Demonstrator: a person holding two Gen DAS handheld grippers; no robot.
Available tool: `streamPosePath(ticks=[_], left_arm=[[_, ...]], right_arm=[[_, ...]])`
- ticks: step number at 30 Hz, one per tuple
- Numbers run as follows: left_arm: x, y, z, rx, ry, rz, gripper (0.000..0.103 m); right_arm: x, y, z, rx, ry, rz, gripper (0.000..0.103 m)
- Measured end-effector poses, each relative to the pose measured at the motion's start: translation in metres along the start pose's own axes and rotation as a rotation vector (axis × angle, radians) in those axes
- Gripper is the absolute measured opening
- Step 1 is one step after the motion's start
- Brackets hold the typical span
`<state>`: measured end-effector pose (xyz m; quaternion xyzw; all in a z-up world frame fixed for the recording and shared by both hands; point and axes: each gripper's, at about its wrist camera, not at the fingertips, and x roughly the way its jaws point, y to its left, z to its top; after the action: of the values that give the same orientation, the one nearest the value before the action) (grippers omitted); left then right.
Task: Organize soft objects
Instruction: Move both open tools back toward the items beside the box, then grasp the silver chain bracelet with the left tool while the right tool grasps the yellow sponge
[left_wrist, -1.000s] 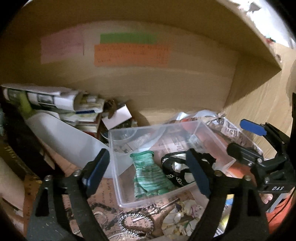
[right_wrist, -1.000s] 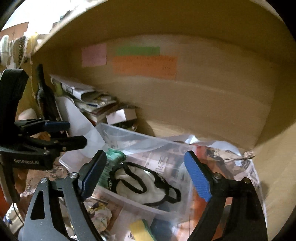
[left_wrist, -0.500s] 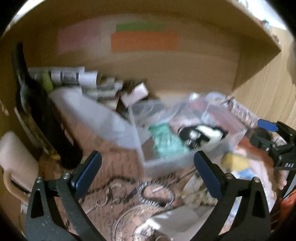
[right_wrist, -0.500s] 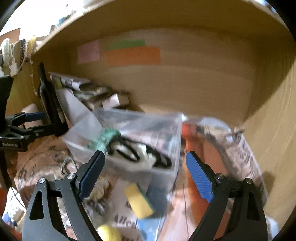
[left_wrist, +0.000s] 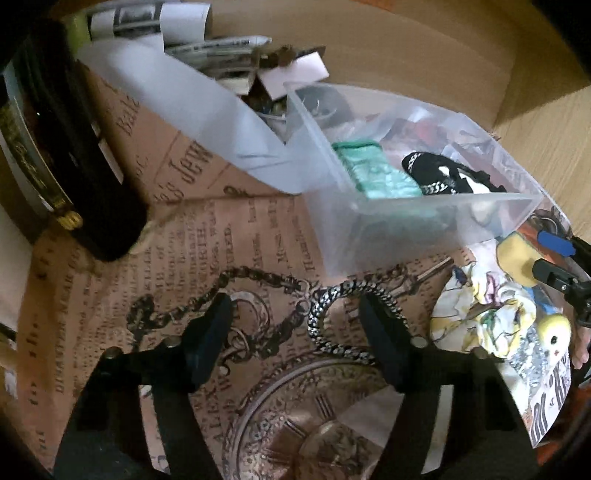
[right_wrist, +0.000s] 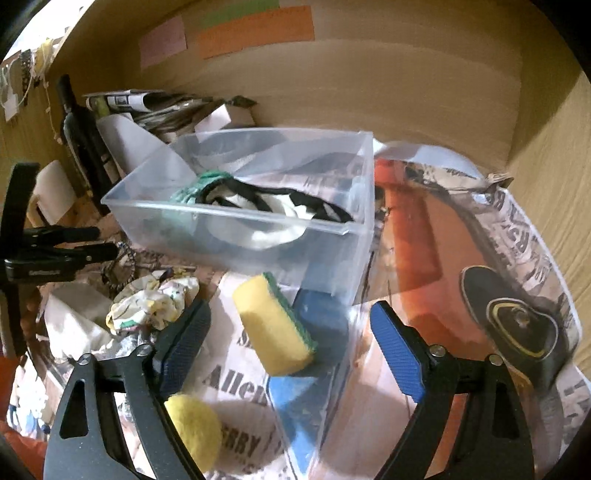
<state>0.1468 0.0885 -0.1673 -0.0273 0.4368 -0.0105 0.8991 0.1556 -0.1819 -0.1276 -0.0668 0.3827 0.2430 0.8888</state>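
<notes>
Your clear plastic bin sits on the printed paper, holding a green cloth and a black-and-white garment. The yellow sponge lies just before it — between your right gripper fingers, untouched, jaws closing. Your left gripper — closing over a metal chain, nothing gripped.

Wooden shelf: printed paper covering, clear bin on top.
</notes>
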Motion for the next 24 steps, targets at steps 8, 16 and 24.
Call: streamPosePath(ticks=[8,16,24], left_arm=[[0.004,-0.003,-0.004,0.027,-0.009,-0.017,0.022],[-0.013,-0.001,-0.009,0.032,-0.046,-0.026,0.006],[-0.058,-0.002,-0.005,0.029,-0.151,-0.015,0.006]], right_arm=[[0.018,0.003,-0.003,-0.022,0.080,0.027,0.038],[-0.002,0.005,-0.001,-0.034,0.007,0.003,0.030],[-0.032,0.006,0.010,-0.035,-0.095,-0.028,0.030]])
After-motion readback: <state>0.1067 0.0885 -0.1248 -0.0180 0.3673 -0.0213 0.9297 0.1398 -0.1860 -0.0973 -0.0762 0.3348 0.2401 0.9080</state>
